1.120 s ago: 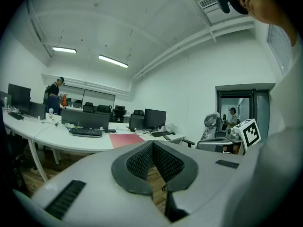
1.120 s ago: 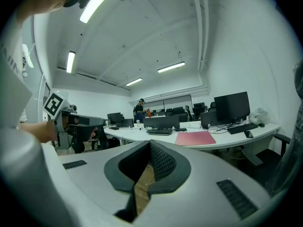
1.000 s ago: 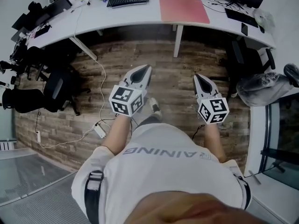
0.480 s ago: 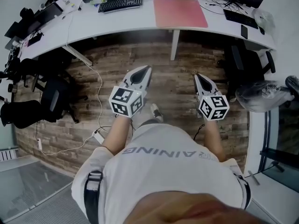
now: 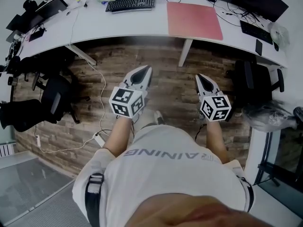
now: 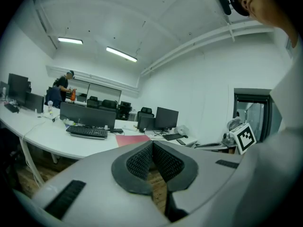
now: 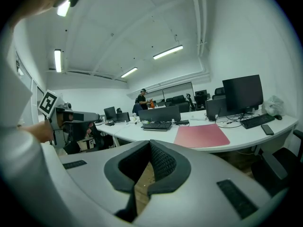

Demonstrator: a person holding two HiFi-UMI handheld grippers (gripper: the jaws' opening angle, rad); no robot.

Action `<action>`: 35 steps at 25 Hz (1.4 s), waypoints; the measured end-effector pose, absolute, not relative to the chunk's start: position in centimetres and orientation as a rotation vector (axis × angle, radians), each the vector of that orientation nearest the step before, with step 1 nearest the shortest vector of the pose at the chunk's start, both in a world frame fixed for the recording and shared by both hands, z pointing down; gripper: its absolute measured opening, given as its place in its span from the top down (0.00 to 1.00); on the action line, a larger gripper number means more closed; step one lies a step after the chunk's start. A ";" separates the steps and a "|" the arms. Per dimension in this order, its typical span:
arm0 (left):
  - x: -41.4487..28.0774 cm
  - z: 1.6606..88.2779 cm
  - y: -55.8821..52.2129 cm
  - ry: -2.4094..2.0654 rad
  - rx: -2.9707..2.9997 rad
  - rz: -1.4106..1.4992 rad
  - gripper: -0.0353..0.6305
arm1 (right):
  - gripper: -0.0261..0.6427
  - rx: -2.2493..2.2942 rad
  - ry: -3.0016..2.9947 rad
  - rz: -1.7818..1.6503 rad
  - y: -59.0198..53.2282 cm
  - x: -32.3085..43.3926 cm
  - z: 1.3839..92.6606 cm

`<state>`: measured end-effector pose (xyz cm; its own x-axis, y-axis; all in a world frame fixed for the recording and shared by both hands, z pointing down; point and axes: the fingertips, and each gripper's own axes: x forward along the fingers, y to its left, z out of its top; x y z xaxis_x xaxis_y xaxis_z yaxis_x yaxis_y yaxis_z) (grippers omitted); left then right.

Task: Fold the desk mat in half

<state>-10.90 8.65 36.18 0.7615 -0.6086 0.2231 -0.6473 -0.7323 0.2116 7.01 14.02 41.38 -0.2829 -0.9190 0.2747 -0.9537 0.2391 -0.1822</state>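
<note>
Wooden floor [image 5: 175, 82] lies under the person in the lower middle of the frame, and both tools hang over it: the left gripper [image 5: 144, 71] and the right gripper [image 5: 200, 77] each have their jaws pressed together with nothing in them. Since a moment ago the white desk [image 5: 118, 25] looks a bit nearer and the red desk mat [image 5: 194, 20] a bit bigger, so the person seems to be walking up; folding has not begun. Far off, at the upper right, the mat lies flat and unfolded. Count: two grippers, one mat, two keyboards [image 5: 130, 4]
</note>
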 end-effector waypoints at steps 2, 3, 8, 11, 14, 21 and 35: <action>-11.6 36.3 6.5 -0.999 2.668 0.186 0.91 | 0.93 1.788 -2.393 0.453 11.9 6.5 41.0; -11.8 36.3 5.4 -1.009 2.664 0.176 0.91 | 0.93 1.782 -2.395 0.435 10.9 6.5 40.7; -12.4 36.2 1.5 -1.024 2.651 0.131 0.91 | 0.93 1.787 -2.348 0.435 7.7 7.3 40.8; -12.2 36.4 -0.1 -1.038 2.631 0.108 0.91 | 0.93 1.760 -2.324 0.425 5.7 7.7 40.8; -11.8 36.8 -1.8 -1.054 2.610 0.102 0.91 | 0.93 1.717 -2.327 0.405 3.3 8.0 40.7; -10.3 38.1 -6.8 -1.183 2.545 0.104 0.91 | 0.93 1.591 -2.396 0.392 -3.4 9.9 42.1; 2.9 37.5 -17.6 -1.347 2.488 0.145 0.91 | 0.93 1.424 -2.517 0.370 -17.5 22.2 42.3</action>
<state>2.90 -17.63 37.53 0.5533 -0.8001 0.2320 -0.8311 -0.5113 0.2189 22.22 -17.54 42.33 -0.5034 -0.8041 0.3162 -0.8611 0.4973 -0.1064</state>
